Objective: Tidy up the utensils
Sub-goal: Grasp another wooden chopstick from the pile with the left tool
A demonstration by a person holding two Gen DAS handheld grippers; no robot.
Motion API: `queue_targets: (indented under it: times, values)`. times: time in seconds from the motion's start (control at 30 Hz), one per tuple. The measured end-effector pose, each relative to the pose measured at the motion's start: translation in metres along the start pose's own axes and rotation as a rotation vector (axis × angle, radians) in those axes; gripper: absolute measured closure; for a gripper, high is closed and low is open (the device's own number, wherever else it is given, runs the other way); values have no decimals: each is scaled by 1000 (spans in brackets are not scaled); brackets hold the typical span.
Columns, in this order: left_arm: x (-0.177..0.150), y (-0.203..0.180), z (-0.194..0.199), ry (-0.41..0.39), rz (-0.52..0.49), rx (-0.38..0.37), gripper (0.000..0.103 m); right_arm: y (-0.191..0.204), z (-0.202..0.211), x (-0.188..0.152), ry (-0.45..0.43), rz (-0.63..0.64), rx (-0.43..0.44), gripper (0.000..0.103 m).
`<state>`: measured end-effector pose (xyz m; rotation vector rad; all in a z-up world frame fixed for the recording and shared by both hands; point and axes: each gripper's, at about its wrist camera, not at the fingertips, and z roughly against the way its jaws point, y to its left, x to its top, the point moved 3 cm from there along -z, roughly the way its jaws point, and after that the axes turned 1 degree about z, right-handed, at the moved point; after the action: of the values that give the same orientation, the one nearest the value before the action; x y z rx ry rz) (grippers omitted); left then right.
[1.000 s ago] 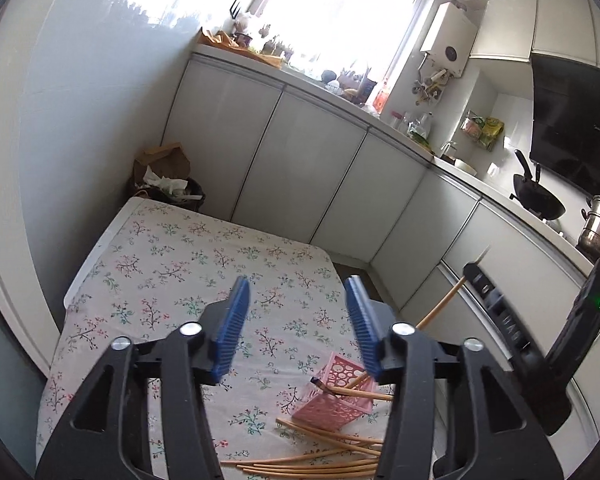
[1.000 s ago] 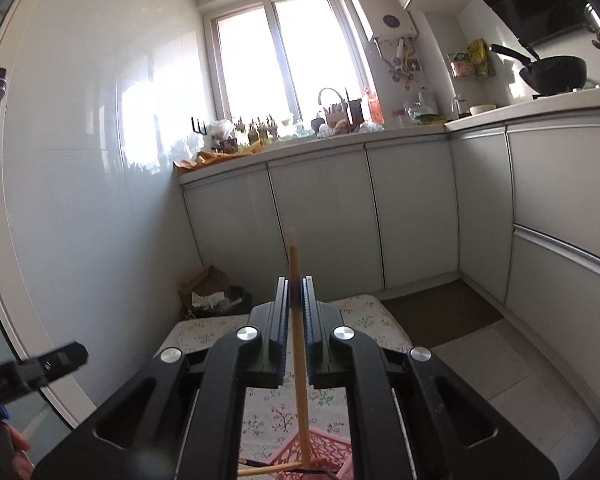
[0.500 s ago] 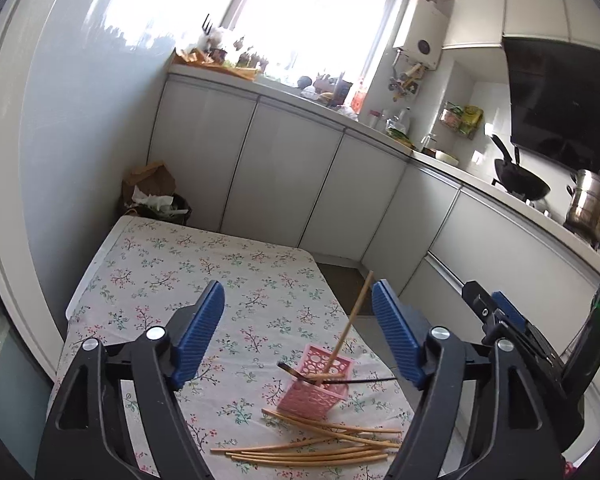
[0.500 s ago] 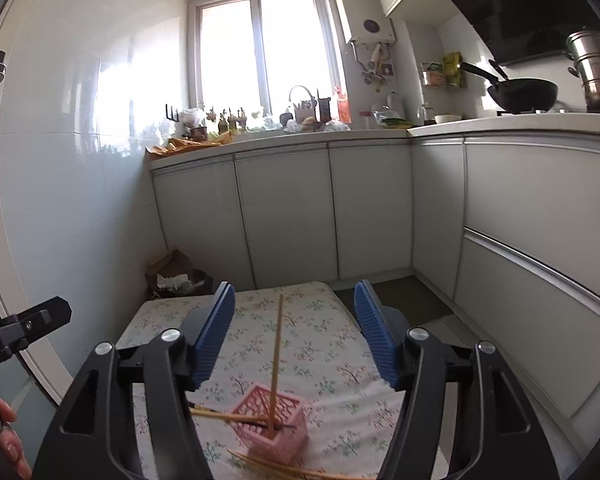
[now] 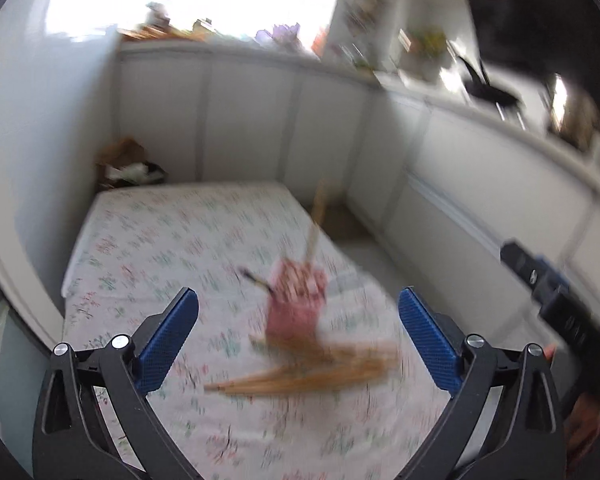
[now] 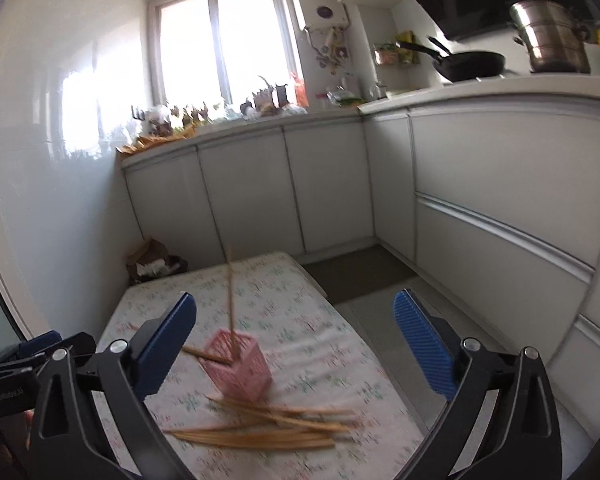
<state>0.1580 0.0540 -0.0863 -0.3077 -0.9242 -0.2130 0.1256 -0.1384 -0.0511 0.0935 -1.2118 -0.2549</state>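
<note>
My right gripper (image 6: 294,344) has just been opening with nothing between its jaws; ahead, one chopstick (image 6: 231,300) stands in the pink holder (image 6: 238,364).

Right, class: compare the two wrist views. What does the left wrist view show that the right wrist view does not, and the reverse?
Left wrist view only: the right hand-held gripper at the right edge.
Right wrist view only: the steel pot on the counter, and the window sharply.
Both: the pink holder with one upright chopstick, the loose chopsticks before it, the floral cloth, the black wok.
</note>
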Motion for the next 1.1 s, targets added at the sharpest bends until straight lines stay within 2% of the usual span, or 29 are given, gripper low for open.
queue_targets:
  times: [0.1,0.17,0.27,0.33,0.4,0.43,0.57,0.63,0.83,0.9,0.97,1.07,1.1]
  values:
    - [-23,-21,-25,175,-163,-57,7,-34,6,-32,97,-63,-20,7]
    - [-39,-34,-41,251,-272,-67,7,-56,8,-55,163,-92,-44,6]
    - [-64,-57,-71,379,-422,-133,7,-87,11,-81,236,-149,-86,7]
    - [-80,-74,-94,481,-506,-228,8,-101,12,-88,262,-173,-100,7]
    - [-91,-87,-114,555,-575,-262,12,-116,12,-93,276,-211,-115,7]
    - [-95,-93,-124,585,-606,-273,18,-122,12,-95,278,-229,-117,7]
    - [-101,-121,-167,683,-730,-278,38,-142,7,-97,272,-281,-134,7]
    - [-101,-132,-182,708,-776,-278,40,-147,2,-98,275,-286,-139,7]
    - [-115,-162,-237,813,-930,-237,62,-165,-11,-104,301,-322,-149,7]
    - [-122,-164,-252,852,-958,-220,62,-171,-13,-105,306,-335,-152,7]
    - [-126,-162,-266,884,-951,-213,65,-175,-16,-107,309,-348,-151,7]
    - [-116,-156,-271,906,-872,-242,86,-179,-17,-108,314,-361,-160,7]
    - [-114,-154,-271,901,-864,-237,89,-180,-18,-108,322,-366,-157,7]
